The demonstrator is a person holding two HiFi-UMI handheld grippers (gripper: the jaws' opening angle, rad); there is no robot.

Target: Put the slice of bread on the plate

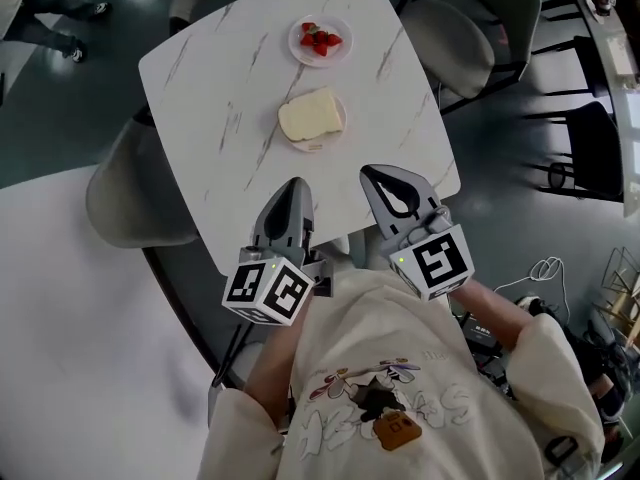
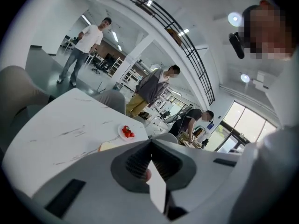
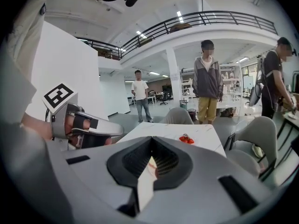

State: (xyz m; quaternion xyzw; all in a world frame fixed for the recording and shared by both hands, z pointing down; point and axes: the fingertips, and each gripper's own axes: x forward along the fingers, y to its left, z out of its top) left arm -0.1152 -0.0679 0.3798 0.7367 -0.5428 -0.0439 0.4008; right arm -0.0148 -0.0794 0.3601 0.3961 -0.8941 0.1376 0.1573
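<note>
Bread slice (image 1: 311, 116) lies flat on the small plate (image 1: 318, 147) in the middle of the worktop (image 1: 220, 88), just nearer the person than the strawberries (image 1: 320, 40), so the placing looks done. What's left, I'd say, is to keep both tools clear of the plate and not nudge it. At the near edge the left tongs (image 1: 292, 188) and right tongs (image 1: 382, 180) hover, each clenched tight on nothing.

I hold my left claw (image 1: 292, 190) and my right claw (image 1: 385, 180) side by side before my chest. Both point forward and slightly down, jaws closed together, nothing between them.
</note>
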